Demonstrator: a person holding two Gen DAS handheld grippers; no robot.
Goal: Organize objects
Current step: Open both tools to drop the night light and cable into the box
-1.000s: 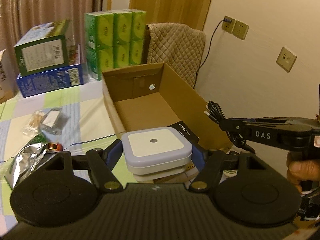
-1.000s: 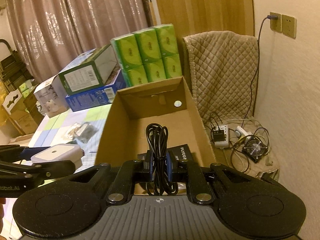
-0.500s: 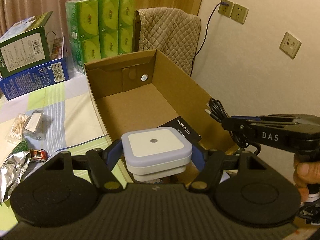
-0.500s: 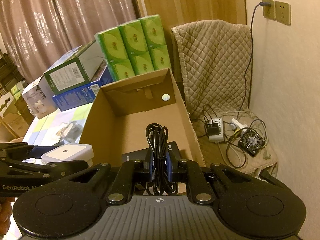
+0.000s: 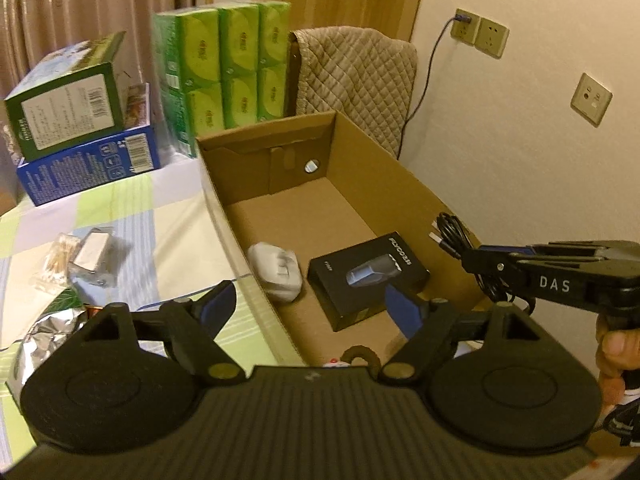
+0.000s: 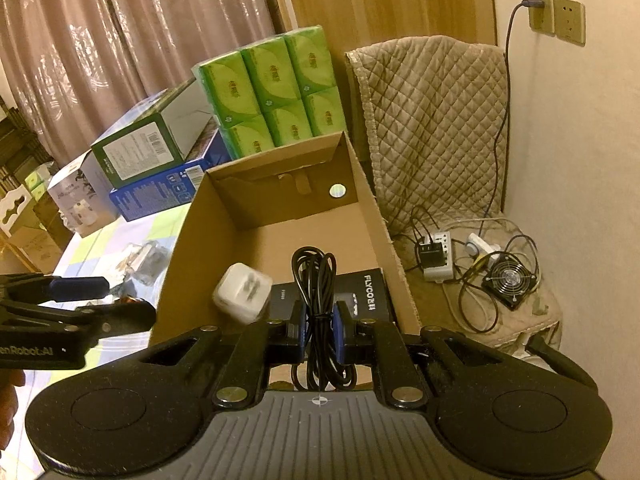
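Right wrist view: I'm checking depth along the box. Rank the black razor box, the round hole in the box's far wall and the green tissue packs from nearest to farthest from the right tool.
1. Black razor box, on the box floor just beyond the right tool.
2. Round hole, in the far wall.
3. Green tissue packs, stacked behind the box.

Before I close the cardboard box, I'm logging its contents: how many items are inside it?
2 visible in the cardboard box: a white plug-in device by the left wall and a black Flyco box beside it. The near end is hidden, so more may be there.
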